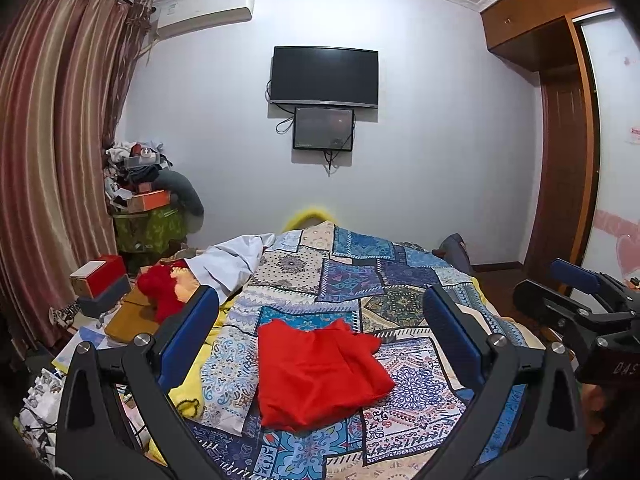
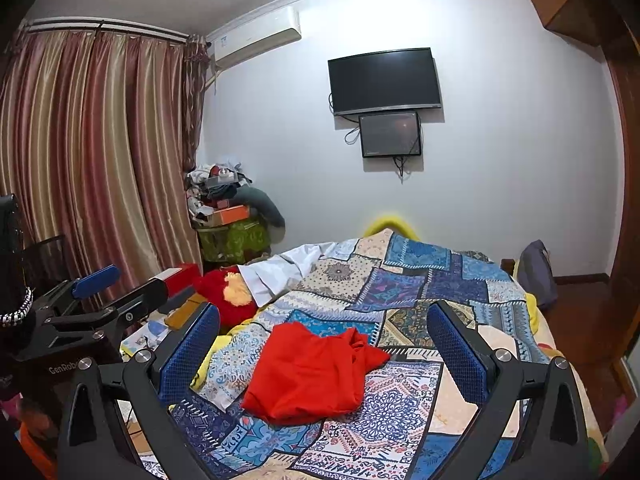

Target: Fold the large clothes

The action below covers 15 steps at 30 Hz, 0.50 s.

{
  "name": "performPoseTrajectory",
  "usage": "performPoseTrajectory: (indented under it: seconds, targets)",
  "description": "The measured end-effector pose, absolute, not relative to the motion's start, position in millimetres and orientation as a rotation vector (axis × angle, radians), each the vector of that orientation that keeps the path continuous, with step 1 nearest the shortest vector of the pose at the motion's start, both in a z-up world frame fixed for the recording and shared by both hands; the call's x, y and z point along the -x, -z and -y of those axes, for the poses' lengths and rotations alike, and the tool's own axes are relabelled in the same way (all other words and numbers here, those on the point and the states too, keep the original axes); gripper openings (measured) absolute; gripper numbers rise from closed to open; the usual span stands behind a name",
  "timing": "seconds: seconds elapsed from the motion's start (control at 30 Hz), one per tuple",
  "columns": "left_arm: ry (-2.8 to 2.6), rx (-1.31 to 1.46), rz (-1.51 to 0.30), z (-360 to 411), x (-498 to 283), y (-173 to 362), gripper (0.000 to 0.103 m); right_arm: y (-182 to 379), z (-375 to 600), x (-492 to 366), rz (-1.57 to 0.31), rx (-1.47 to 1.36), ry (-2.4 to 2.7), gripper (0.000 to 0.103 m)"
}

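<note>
Left wrist view: red garment [image 1: 320, 372] lies loosely folded mid-bed on patchwork quilt [image 1: 400, 280]. Left tongs [image 1: 320, 344] and right tongs [image 2: 324, 348] both wide, empty. Fabric likely light, limp; pinch near-edge corners.

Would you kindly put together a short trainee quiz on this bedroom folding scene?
1. True or false: the red garment lies on the patchwork quilt, free of both grippers.
2. Multiple choice: the left gripper is A) shut on the garment, B) open and empty, C) out of view.
3. Fill in: on the wall, the smaller screen hangs directly ____ the TV.

Key: 1 true; 2 B; 3 below. The right gripper is also open above the quilt, with the garment lying between its fingers in view but untouched.
</note>
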<state>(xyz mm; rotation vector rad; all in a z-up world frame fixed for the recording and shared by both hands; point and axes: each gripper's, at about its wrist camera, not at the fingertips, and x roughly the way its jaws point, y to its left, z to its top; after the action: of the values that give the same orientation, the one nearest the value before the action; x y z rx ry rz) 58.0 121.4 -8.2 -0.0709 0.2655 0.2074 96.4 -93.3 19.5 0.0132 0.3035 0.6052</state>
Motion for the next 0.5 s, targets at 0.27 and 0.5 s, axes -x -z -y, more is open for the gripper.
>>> performPoseTrajectory:
  seconds: [0.27, 0.5]
  targets:
    - [-0.195, 0.06, -0.266, -120.8, -55.8, 7.6, 0.103, -20.6, 92.8, -95.7, -0.298, -0.01, -0.603, 0.103]
    - [-0.195, 0.061, -0.265, -118.8, -55.7, 7.0, 0.103, -20.7, 93.7, -95.2, -0.297, -0.01, -0.603, 0.103]
